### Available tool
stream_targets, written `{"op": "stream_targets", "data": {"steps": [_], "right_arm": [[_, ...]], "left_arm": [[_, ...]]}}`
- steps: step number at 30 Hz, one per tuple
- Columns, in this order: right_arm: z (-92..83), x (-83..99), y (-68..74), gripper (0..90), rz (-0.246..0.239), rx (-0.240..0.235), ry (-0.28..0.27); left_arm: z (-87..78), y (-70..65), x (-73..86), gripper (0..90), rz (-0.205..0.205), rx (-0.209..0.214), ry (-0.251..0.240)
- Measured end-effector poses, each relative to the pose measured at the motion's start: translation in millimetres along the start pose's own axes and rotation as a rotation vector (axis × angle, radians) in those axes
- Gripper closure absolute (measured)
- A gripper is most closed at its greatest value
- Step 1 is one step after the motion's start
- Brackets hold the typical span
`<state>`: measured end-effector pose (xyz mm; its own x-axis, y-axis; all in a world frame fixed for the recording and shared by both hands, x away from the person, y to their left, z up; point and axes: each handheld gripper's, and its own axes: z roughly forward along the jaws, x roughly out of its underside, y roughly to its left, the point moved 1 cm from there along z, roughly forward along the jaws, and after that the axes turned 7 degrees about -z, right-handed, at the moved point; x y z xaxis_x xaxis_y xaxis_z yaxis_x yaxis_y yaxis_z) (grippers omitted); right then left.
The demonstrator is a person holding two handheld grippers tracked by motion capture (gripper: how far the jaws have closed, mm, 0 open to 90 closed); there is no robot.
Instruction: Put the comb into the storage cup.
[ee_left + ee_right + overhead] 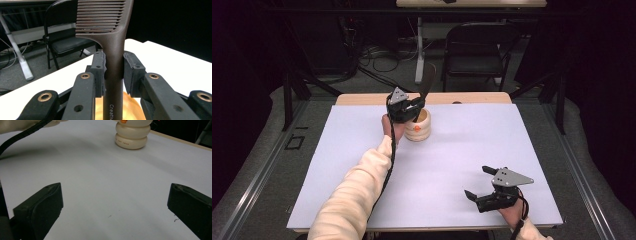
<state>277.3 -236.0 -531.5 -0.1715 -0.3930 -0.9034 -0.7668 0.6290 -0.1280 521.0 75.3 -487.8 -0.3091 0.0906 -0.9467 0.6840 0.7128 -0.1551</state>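
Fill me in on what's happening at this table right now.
A person works with a handheld tool in each hand. The left tool is clamped on the handle of a dark brown comb, held upright with its teeth at the top, directly over a cream ribbed wooden holder near the far side of the white table. The right tool rests near the front edge, jaws wide apart with nothing between them.

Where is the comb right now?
The comb stands upright, clamped by its handle in the left gripper, directly over the cream holder at the table's far middle in the high view.
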Motion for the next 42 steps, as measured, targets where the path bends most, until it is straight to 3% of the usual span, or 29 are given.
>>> {"op": "stream_targets", "data": {"steps": [42], "right_arm": [[-0.1, -0.2, 0.6, 0.0, -0.002, 0.000, 0.001]], "left_arm": [[-2.2, 3.0, 7.8, 72.9, 0.046, 0.014, 0.078]]}}
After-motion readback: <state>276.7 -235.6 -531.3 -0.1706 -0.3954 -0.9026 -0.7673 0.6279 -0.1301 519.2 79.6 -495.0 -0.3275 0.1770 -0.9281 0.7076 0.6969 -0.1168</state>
